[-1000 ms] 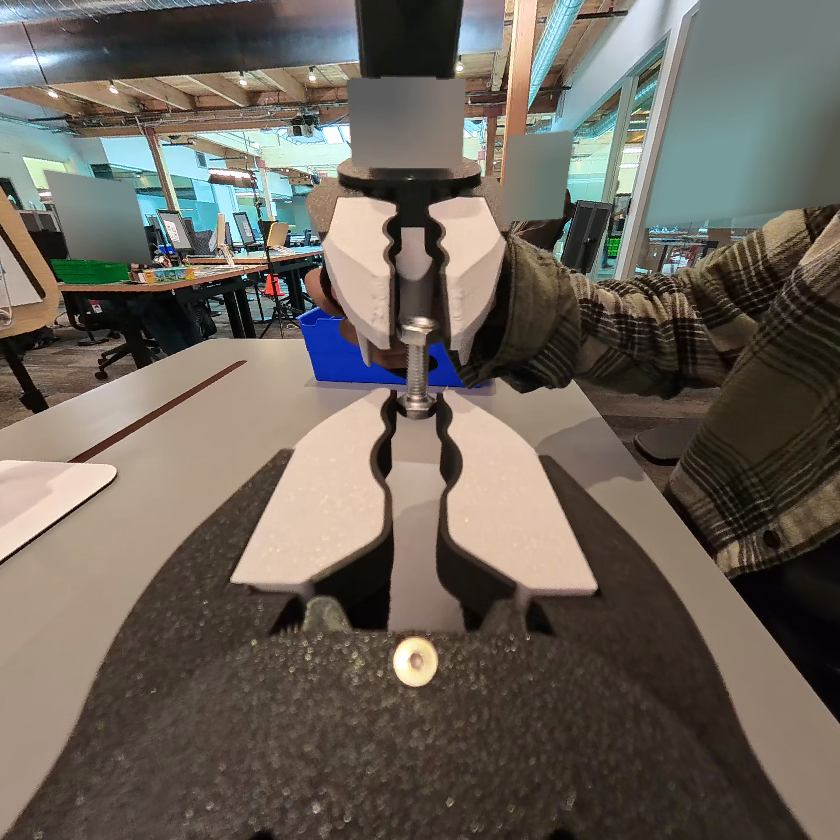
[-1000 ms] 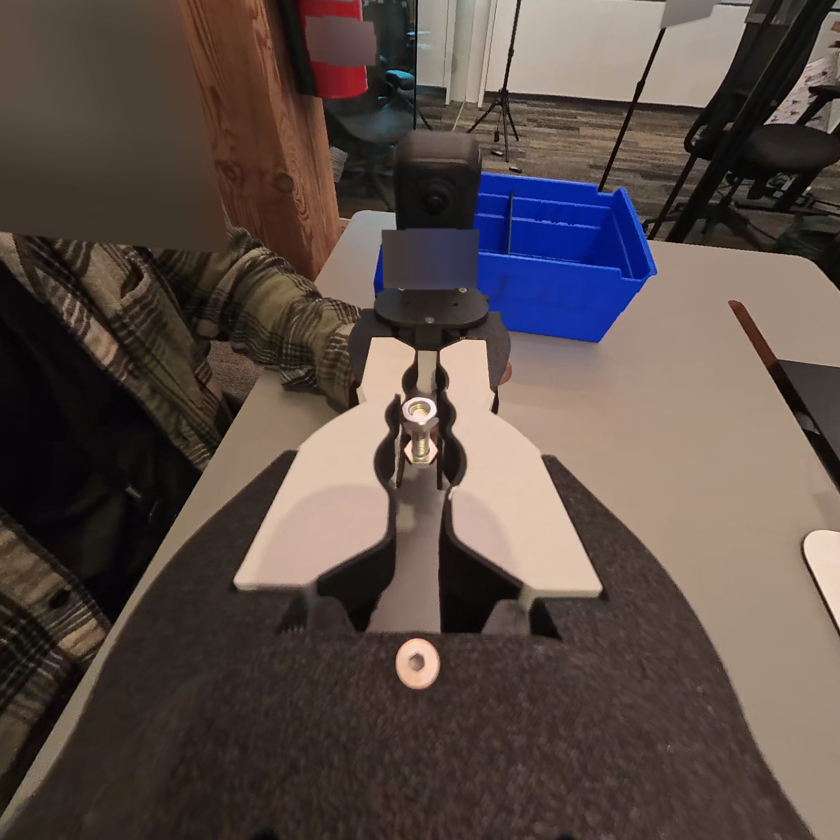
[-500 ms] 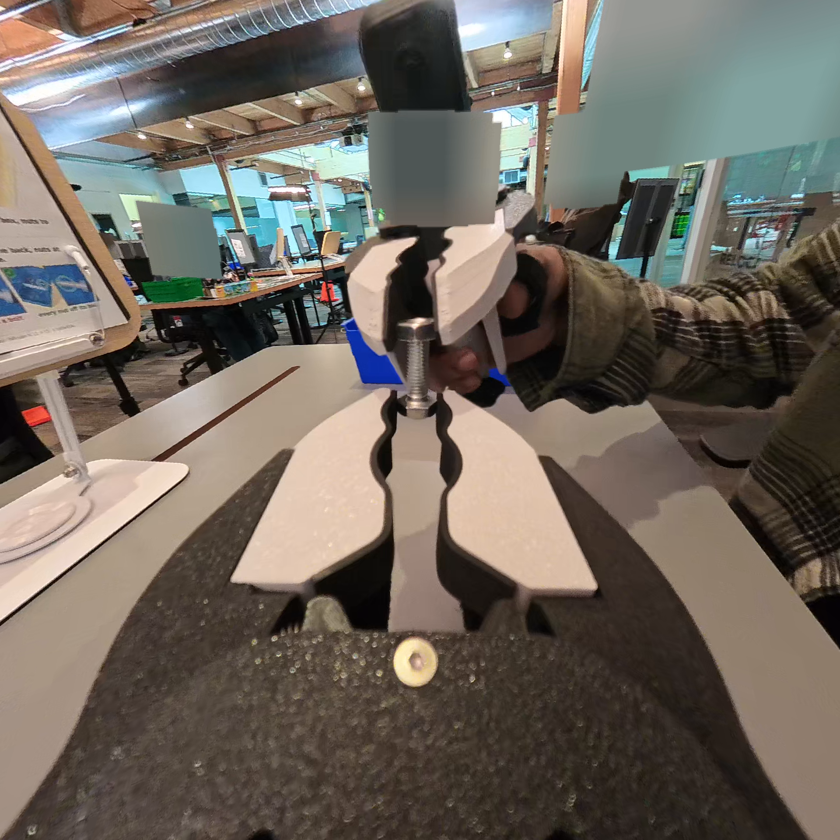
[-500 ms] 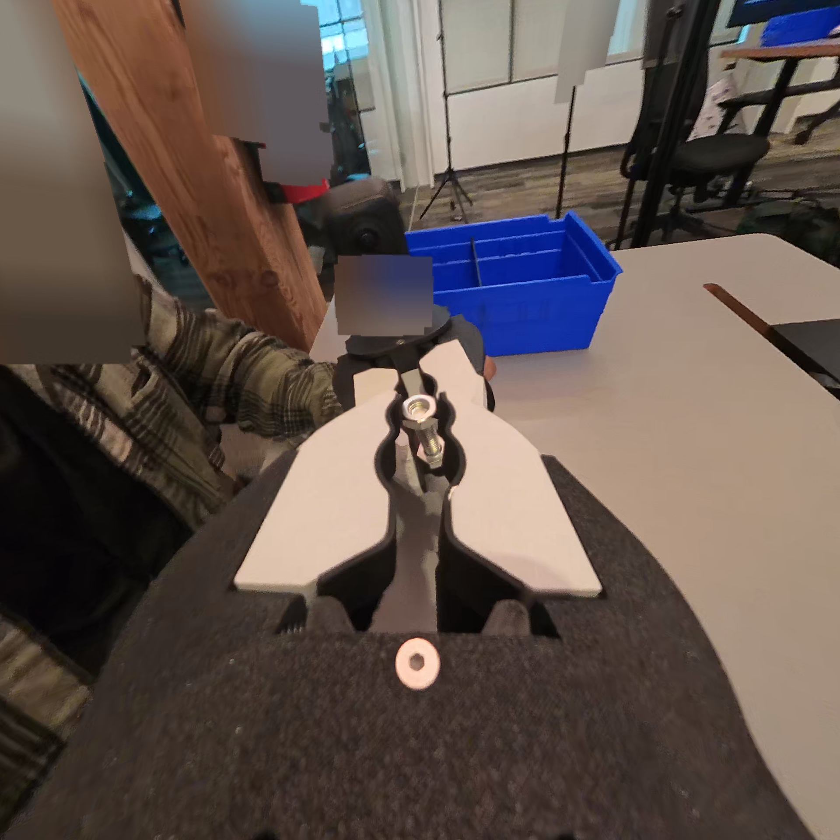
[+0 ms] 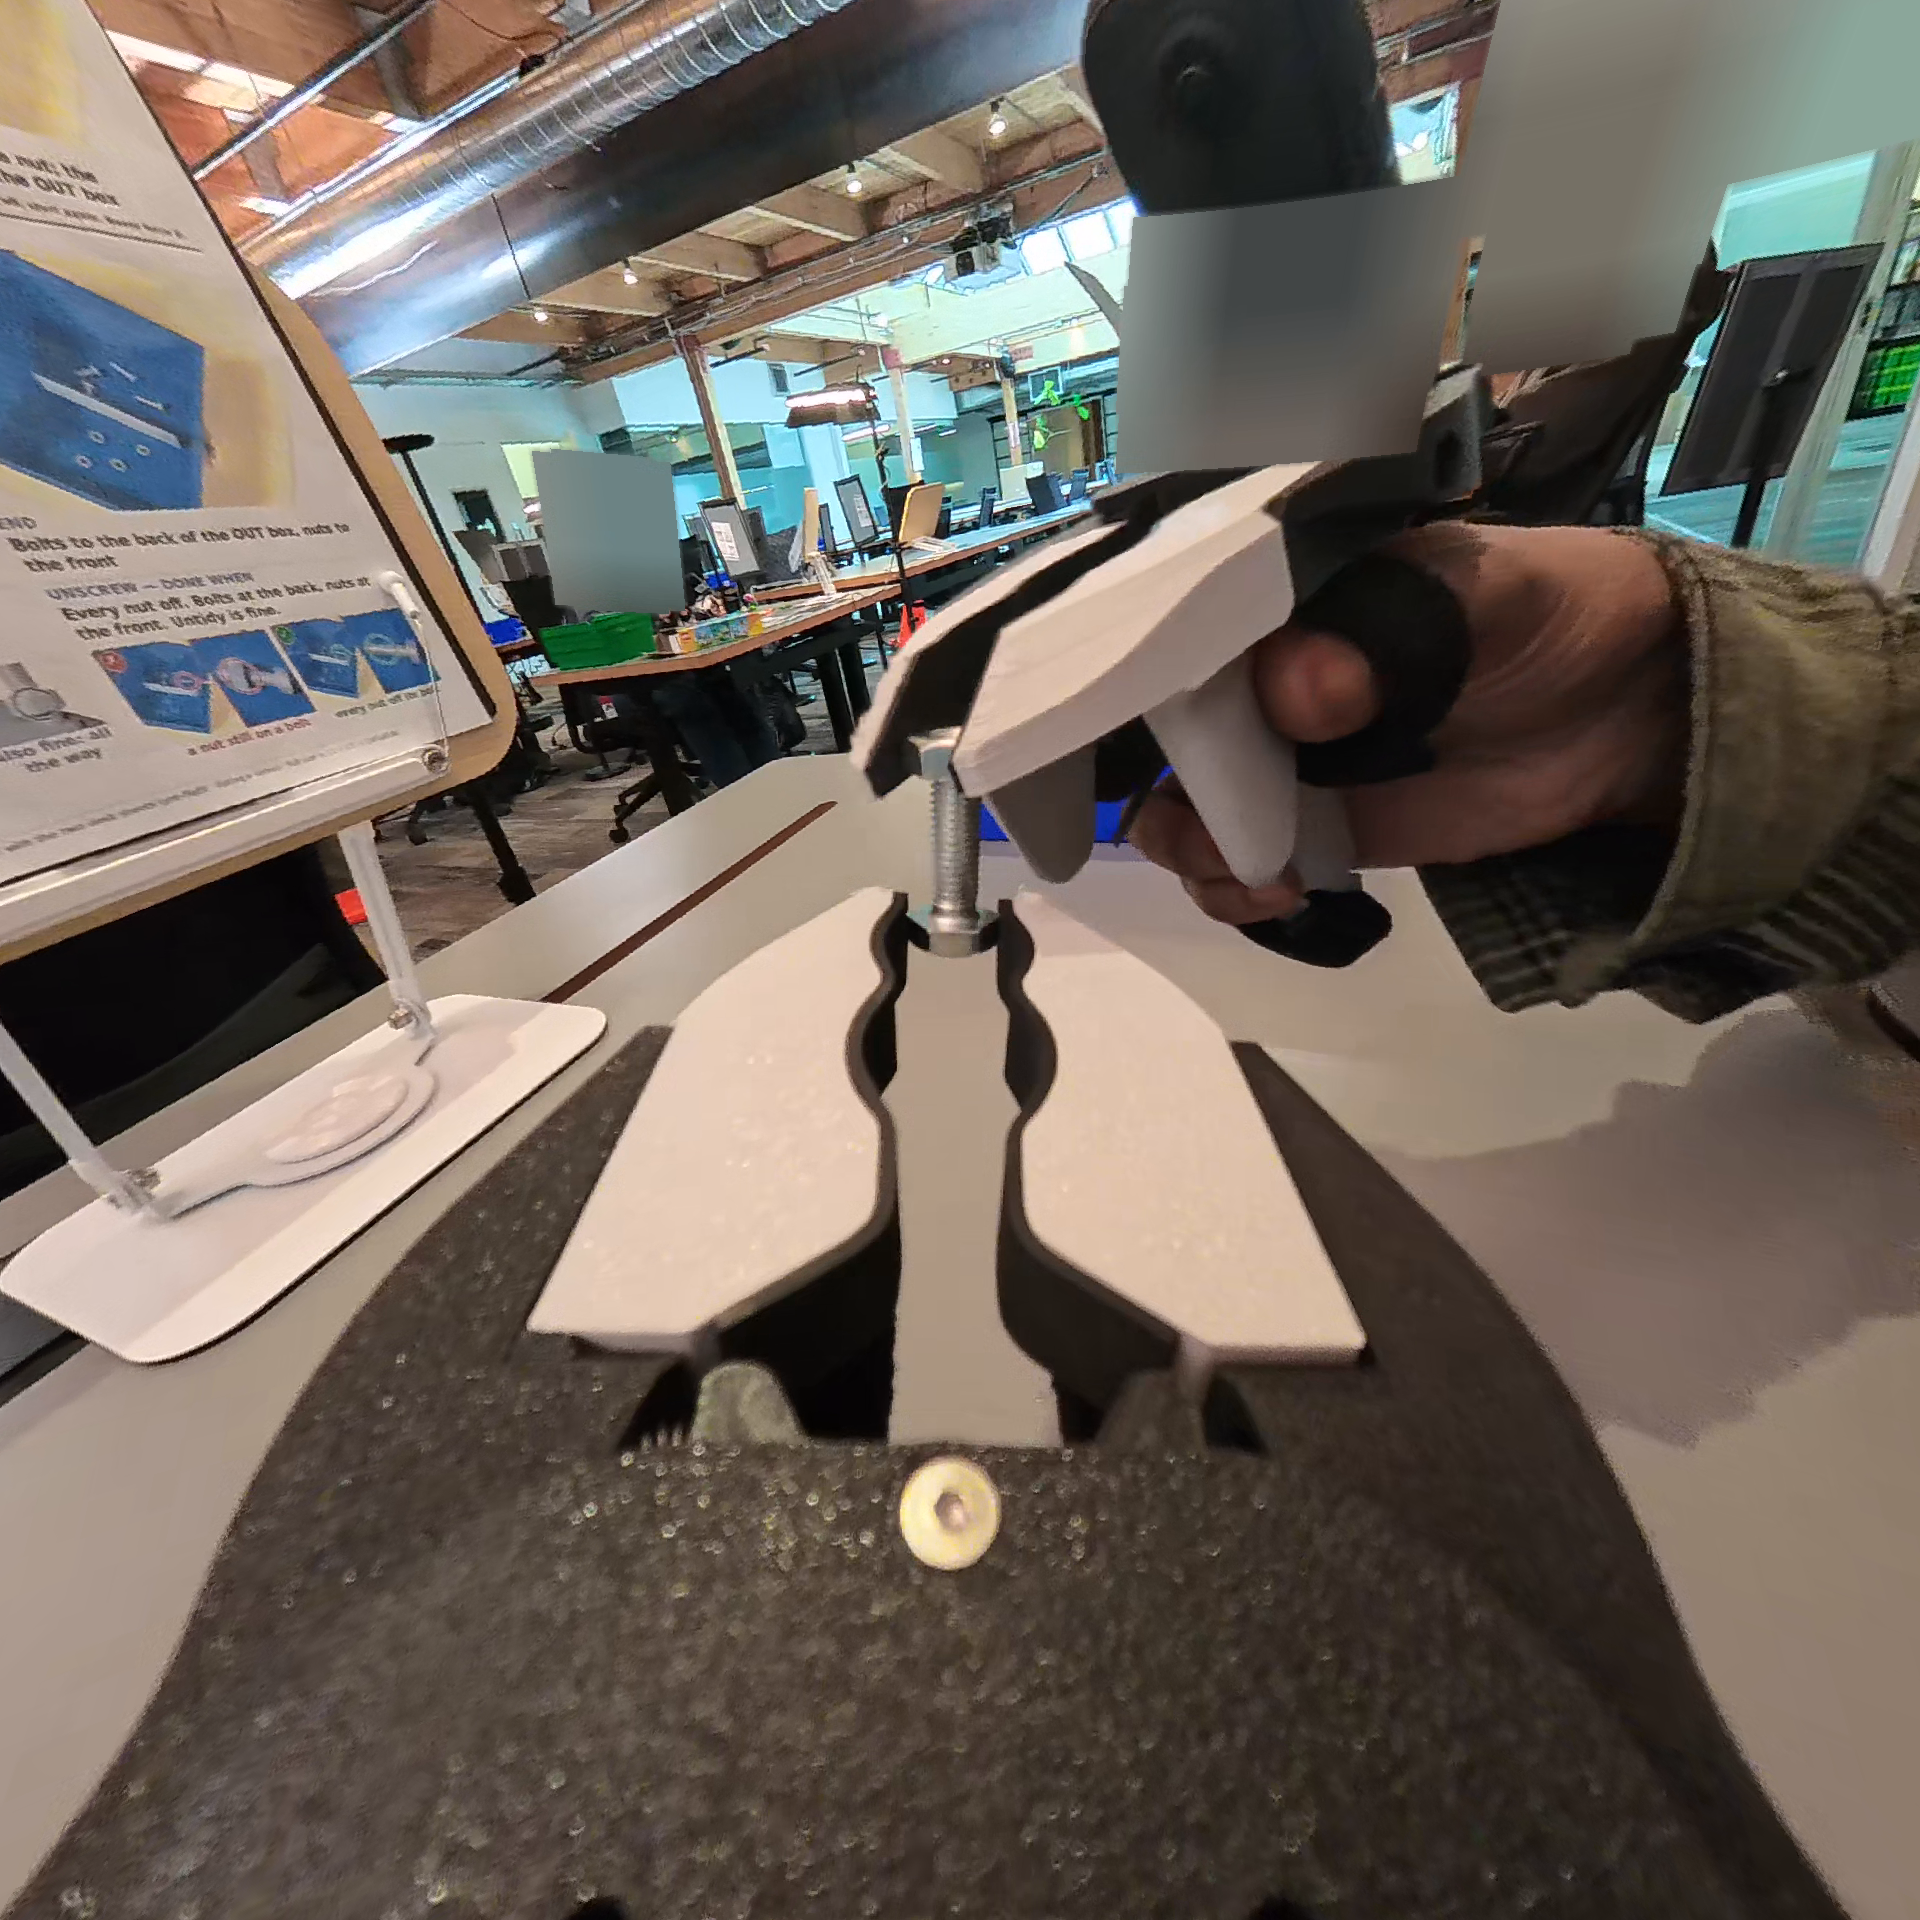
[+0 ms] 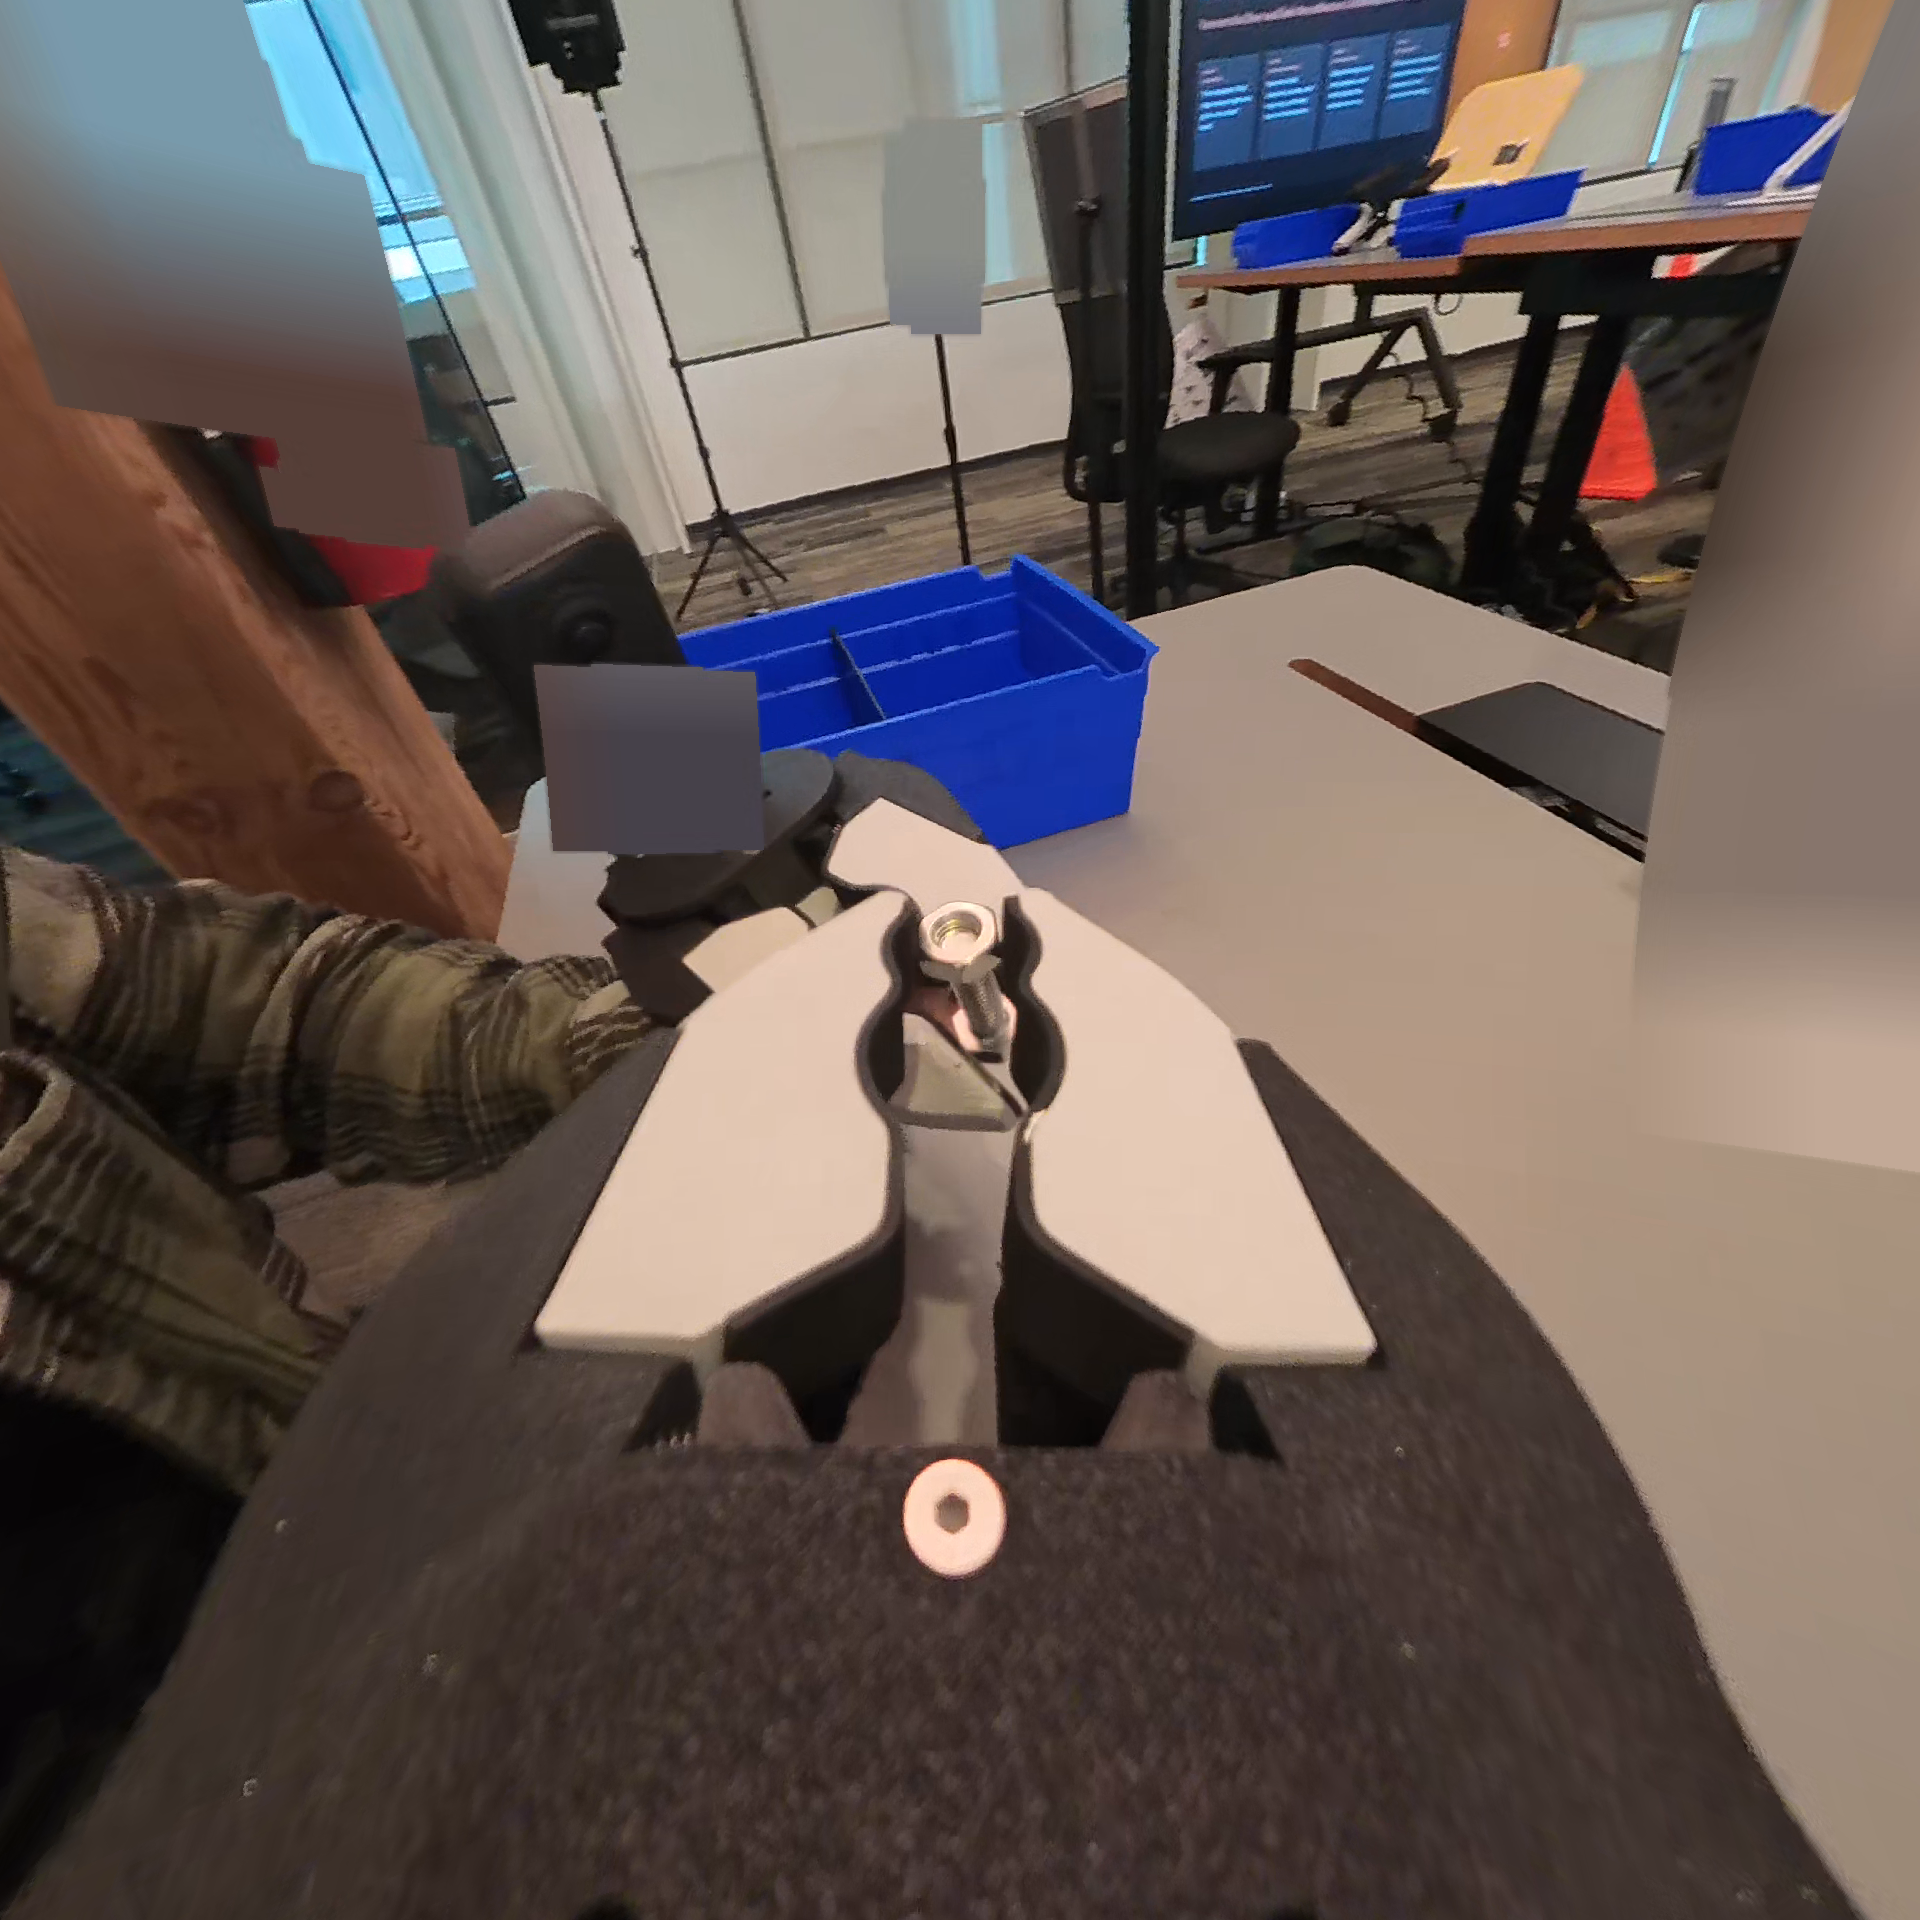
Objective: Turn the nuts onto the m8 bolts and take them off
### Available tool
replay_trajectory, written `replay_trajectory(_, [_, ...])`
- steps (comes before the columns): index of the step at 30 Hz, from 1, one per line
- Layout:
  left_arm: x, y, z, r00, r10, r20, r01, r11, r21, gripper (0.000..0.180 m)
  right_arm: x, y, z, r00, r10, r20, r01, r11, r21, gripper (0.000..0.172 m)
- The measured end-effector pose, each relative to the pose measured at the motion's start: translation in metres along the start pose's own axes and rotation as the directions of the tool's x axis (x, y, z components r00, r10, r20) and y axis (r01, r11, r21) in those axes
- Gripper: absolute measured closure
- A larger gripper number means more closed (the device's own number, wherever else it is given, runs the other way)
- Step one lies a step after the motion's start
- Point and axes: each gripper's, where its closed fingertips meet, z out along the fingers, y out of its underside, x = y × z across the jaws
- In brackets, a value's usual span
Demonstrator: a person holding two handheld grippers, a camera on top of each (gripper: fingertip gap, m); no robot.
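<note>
Left tool (image 5: 954, 920) grips the nut (image 5: 957, 928); right tool (image 6: 961, 940) clamps the bolt (image 5: 953, 831) head.

Open office: wooden beam ceiling (image 5: 727, 239), desks (image 5: 727, 644), carpeted floor (image 6: 1351, 499), wooden post (image 6: 208, 675).

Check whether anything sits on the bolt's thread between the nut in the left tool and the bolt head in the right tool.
Nothing visible does. The bolt shows bare thread from the nut in the left tool up to the right tool.

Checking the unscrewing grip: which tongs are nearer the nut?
Left. The left tongs pinch the nut itself; the right tongs clamp the bolt head, at the shaft's other end.
</note>
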Motion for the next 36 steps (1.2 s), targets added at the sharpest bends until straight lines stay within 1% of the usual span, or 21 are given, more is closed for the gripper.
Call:
replay_trajectory(2, [0.000,0.000,0.000,1.000,-0.014,-0.006,0.014,1.000,0.001,0.165,0.002,0.000,0.000,1.000,-0.002,-0.029,0.002,1.000,-0.001,0.156])
replay_trajectory(9, [0.002,0.001,0.001,0.998,-0.041,-0.038,0.041,0.999,0.001,0.165,0.001,0.001,0.000,1.000,-0.009,-0.001,0.009,1.000,0.012,0.156])
replay_trajectory(12, [0.004,0.002,0.002,0.998,-0.041,-0.049,0.041,0.999,-0.004,0.165,0.000,0.000,-0.001,1.000,-0.024,0.006,0.024,1.000,0.011,0.152])
replay_trajectory(15, [0.005,0.002,0.002,0.997,-0.047,-0.057,0.046,0.999,-0.003,0.165,0.000,0.001,-0.001,0.999,-0.044,0.012,0.044,0.999,0.003,0.147])
replay_trajectory(17, [0.006,0.002,0.002,0.996,-0.058,-0.070,0.058,0.998,-0.002,0.165,-0.001,0.001,-0.001,0.997,-0.074,0.017,0.074,0.997,-0.002,0.137])
replay_trajectory(19, [0.007,0.002,0.003,0.993,-0.070,-0.092,0.070,0.998,-0.004,0.165,-0.002,0.000,-0.004,0.990,-0.135,0.041,0.136,0.990,-0.025,0.125])
replay_trajectory(20, [0.009,0.003,0.003,0.990,-0.082,-0.112,0.082,0.997,-0.007,0.165,-0.003,-0.003,-0.007,0.982,-0.179,0.068,0.181,0.983,-0.031,0.121])
replay_trajectory(23, [0.015,0.003,0.004,0.975,-0.128,-0.182,0.130,0.992,-0.004,0.165,-0.002,-0.006,-0.021,0.921,-0.317,0.226,0.344,0.934,-0.092,0.121])
replay_trajectory(25, [0.018,0.004,0.004,0.964,-0.149,-0.221,0.153,0.988,-0.001,0.165,-0.007,-0.005,-0.031,0.842,-0.382,0.381,0.454,0.884,-0.117,0.124])
replay_trajectory(27, [0.021,0.004,0.004,0.955,-0.161,-0.250,0.165,0.986,-0.005,0.165,-0.014,0.000,-0.036,0.762,-0.385,0.520,0.527,0.836,-0.152,0.127])
replay_trajectory(29, [0.025,0.003,0.004,0.947,-0.160,-0.279,0.165,0.986,-0.005,0.165,-0.015,0.003,-0.033,0.711,-0.391,0.584,0.582,0.794,-0.177,0.127])
replay_trajectory(31, [0.028,0.003,0.004,0.944,-0.152,-0.292,0.157,0.988,-0.007,0.165,-0.010,0.006,-0.026,0.699,-0.383,0.603,0.607,0.764,-0.219,0.129])
replay_trajectory(36, [0.032,0.003,0.004,0.936,-0.153,-0.318,0.158,0.987,-0.011,0.165,-0.019,0.016,-0.025,0.635,-0.336,0.696,0.642,0.731,-0.233,0.139])
